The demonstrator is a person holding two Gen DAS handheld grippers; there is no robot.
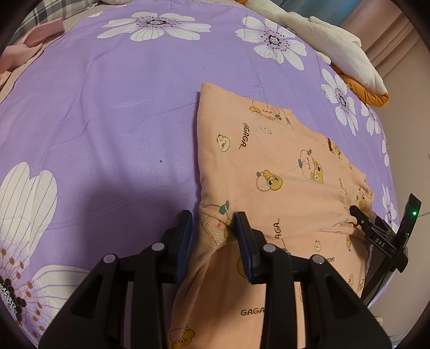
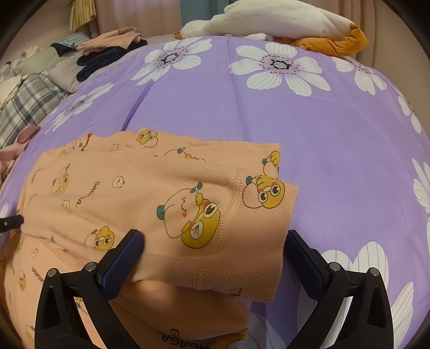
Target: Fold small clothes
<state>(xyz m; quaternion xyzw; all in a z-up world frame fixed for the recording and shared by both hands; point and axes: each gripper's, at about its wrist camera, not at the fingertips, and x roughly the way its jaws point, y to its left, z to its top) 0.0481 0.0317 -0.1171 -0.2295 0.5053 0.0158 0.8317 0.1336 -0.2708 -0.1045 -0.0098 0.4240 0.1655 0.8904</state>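
Peach-orange knit pyjama garment (image 1: 282,166) printed with cartoon ducks and "GAGA" lettering lies near the right edge of the purple bedspread with white flowers (image 1: 121,112), part folded. The left gripper (image 1: 213,236) has its blue-padded jaws partly spread, straddling a stitched hem at the garment's near left corner; cloth sits between them, but the pads do not look pressed onto it. The right gripper (image 2: 215,257) stands wide, its pads on either side of a ribbed cuff that drapes across the gap, so neither seems to be pinching. Judging from this, a leg or sleeve has just been laid over the body and the hold let go. Next would be a fresh grasp on the near edge with both grippers, then carrying it toward the far edge, keeping the layers aligned. Beyond lie a white and orange plush toy (image 2: 282,24) and a pile of folded clothes (image 2: 107,51) at far left.
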